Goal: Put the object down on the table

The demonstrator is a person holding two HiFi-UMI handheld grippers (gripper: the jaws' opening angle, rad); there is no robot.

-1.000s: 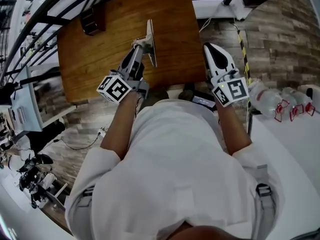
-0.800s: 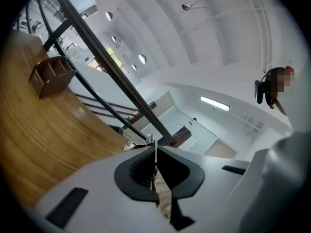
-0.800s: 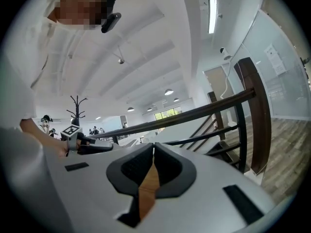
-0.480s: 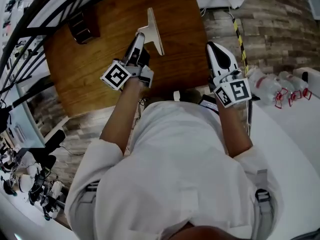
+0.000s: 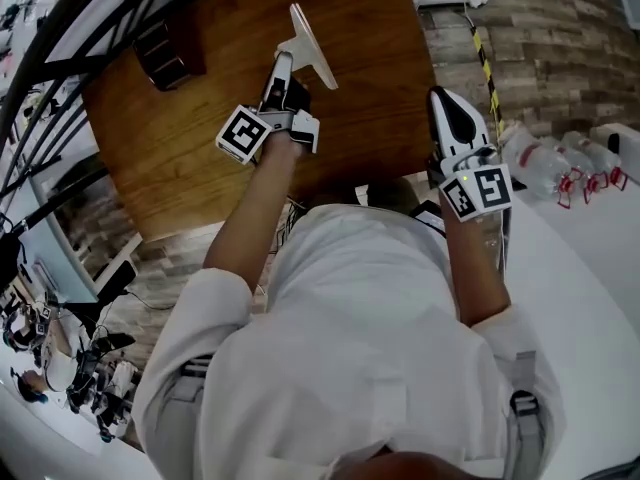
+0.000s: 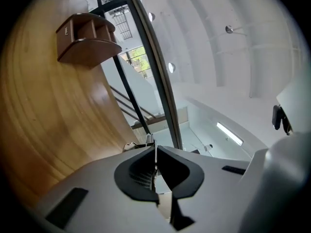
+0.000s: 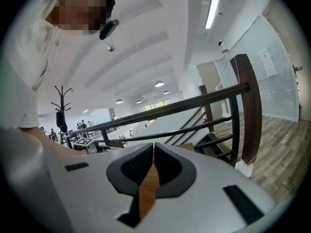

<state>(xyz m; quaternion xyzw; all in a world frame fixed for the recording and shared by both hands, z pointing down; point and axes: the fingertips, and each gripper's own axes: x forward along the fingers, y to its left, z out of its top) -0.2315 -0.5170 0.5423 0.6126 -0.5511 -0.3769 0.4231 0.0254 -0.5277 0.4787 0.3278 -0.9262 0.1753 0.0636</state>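
Observation:
In the head view my left gripper (image 5: pixel 286 66) reaches over the middle of the brown wooden table (image 5: pixel 200 158). It is shut on a thin, pale flat piece (image 5: pixel 312 46) that sticks up and away from the jaws, tilted, above the tabletop. In the left gripper view that piece shows edge-on as a thin line (image 6: pixel 155 152) pinched between the dark pads of the left gripper (image 6: pixel 155 165). My right gripper (image 5: pixel 448 103) hovers at the table's right edge. Its jaws are pressed together with nothing in them, and the right gripper (image 7: pixel 153 154) shows only a sliver of wood past its pads.
A dark brown wooden holder (image 5: pixel 170 53) stands at the table's far left corner and looms in the left gripper view as a wooden holder (image 6: pixel 85 38). Black railings (image 5: pixel 60 28) run along the left. Several plastic bottles (image 5: pixel 545 163) lie on a white surface at the right.
My left gripper has moved farther out over the table with the flat piece, which now tilts more. The right gripper stays near the table's right edge.

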